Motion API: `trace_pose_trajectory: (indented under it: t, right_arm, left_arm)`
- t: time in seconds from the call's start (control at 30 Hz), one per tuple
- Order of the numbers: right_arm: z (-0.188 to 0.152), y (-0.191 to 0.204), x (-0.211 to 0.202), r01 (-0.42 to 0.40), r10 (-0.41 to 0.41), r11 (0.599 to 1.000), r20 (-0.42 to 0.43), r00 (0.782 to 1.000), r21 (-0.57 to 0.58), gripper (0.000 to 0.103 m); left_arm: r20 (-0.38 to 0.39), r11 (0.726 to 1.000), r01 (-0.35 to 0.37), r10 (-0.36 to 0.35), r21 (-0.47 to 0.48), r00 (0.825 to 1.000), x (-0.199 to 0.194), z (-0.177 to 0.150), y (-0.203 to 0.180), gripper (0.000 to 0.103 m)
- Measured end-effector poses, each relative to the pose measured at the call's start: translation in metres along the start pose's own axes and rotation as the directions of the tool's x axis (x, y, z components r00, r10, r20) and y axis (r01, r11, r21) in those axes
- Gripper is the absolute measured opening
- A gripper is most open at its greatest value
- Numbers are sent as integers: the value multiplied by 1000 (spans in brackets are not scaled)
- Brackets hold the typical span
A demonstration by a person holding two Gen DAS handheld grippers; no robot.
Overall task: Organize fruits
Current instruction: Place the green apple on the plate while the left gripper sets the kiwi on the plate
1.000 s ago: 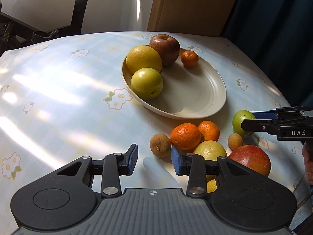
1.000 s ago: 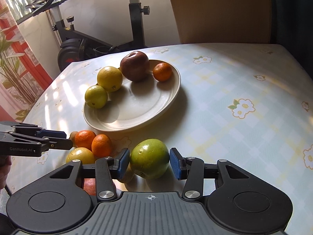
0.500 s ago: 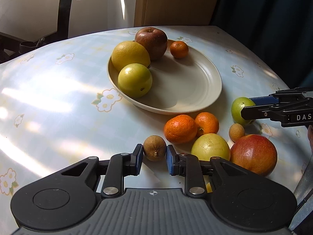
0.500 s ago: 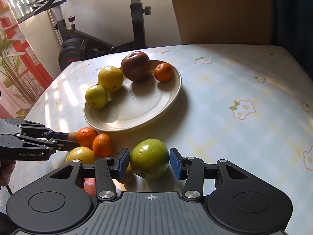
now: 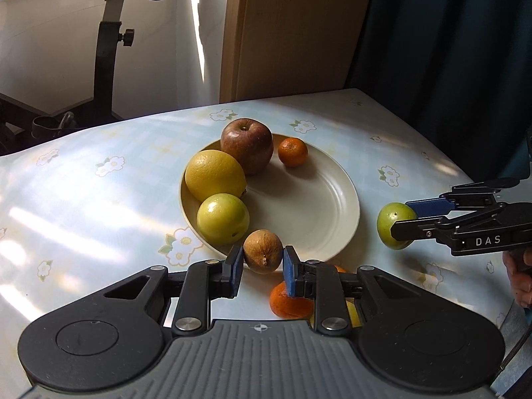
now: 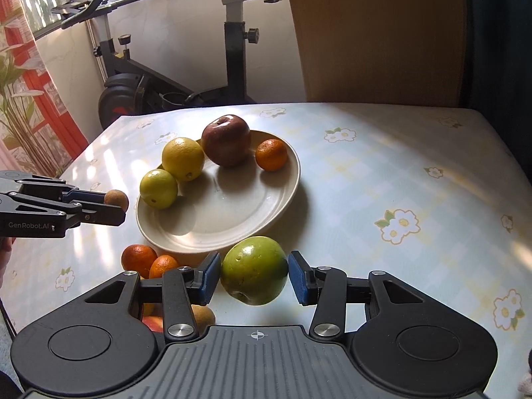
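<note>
Where light falls: plate (image 5: 335,199), four fruits (image 5: 214,174).

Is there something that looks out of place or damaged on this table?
Nothing looks damaged or spilled. Some fruit is not on the plate yet: two oranges lie on the tablecloth beside its near rim, the left tongs hold a small brown fruit, and the right tongs hold a green apple.

Home, exercise bike (image 6: 232,50) (beside table (image 6: 399,173))
</note>
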State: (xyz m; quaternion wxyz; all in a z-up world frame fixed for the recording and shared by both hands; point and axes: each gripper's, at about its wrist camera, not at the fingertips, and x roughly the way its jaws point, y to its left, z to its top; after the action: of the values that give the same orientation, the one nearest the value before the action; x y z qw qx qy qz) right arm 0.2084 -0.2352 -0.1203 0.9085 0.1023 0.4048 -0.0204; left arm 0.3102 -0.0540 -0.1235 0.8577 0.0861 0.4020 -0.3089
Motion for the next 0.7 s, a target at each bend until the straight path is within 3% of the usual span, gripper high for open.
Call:
trace_pose_trajectory:
  t: [0.27, 0.7]
  right_arm:
    - [33, 5, 24, -2, 6, 995, 38, 999, -96, 41]
    - [69, 31, 94, -89, 88, 986, -14, 996, -138, 41]
  left_arm:
    - [-57, 999, 28, -29, -16, 998, 31, 11, 3, 27]
    - [-95, 1000, -4, 3, -13, 995, 43, 12, 12, 27]
